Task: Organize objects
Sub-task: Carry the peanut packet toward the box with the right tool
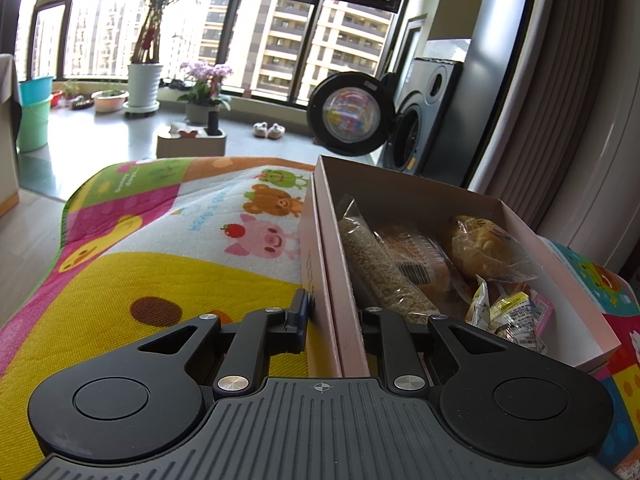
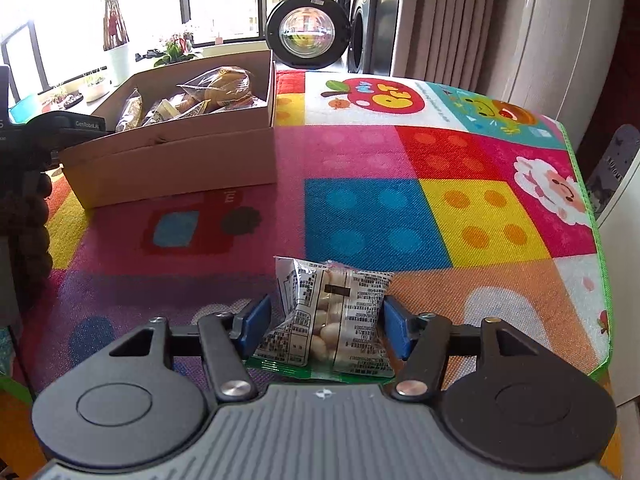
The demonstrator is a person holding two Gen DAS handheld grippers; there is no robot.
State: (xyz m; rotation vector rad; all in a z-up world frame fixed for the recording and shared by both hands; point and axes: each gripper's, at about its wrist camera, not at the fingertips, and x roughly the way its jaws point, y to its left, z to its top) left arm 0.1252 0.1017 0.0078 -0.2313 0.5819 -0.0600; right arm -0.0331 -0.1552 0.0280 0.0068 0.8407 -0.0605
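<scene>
Right wrist alone shows snack packet [image 2: 326, 314] between right gripper [image 2: 326, 320].

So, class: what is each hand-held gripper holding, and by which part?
The left hand-held gripper straddles the near wall of the cardboard box. The right hand-held gripper brackets the snack packet by its side edges, not yet closed.

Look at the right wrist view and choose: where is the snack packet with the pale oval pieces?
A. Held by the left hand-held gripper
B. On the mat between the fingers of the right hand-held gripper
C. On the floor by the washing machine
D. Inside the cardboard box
B: the snack packet lies on the colourful mat between the blue pads of the right hand-held gripper, well apart from the cardboard box.
</scene>
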